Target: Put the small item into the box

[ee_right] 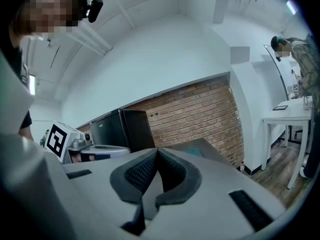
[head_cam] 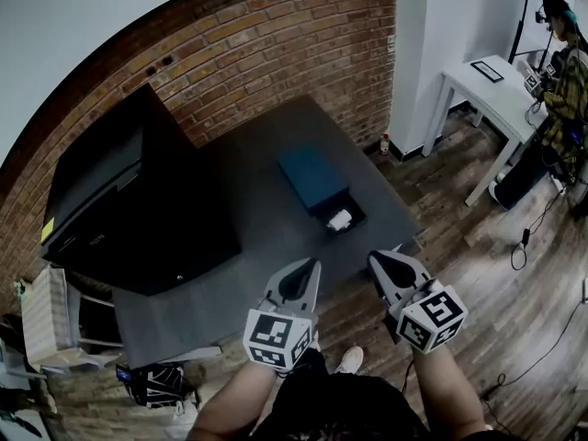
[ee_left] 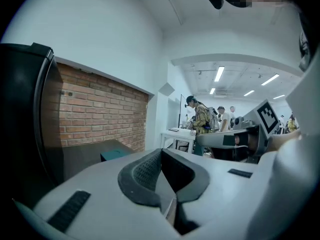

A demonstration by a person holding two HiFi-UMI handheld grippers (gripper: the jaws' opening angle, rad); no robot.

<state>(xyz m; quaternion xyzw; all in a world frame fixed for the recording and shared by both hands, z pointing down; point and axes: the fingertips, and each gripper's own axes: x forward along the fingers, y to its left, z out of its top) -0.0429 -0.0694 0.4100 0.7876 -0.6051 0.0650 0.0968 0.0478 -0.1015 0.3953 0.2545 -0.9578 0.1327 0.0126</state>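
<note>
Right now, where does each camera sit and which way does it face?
Head view: on the person's head, steeply down at grey table and teal box; forearms, left gripper, right gripper show.
Left gripper view: on the left gripper, looking along its shut jaws at the brick wall; right gripper at right.
Right gripper view: same from the right gripper; left gripper at left.
Shared: teal box, white desk.

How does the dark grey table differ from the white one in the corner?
The grey table is dark, sits by the brick wall and bears a teal box; the white table is pale, stands on thin legs by the white wall, with another person at it. Both have flat rectangular tops.
</note>
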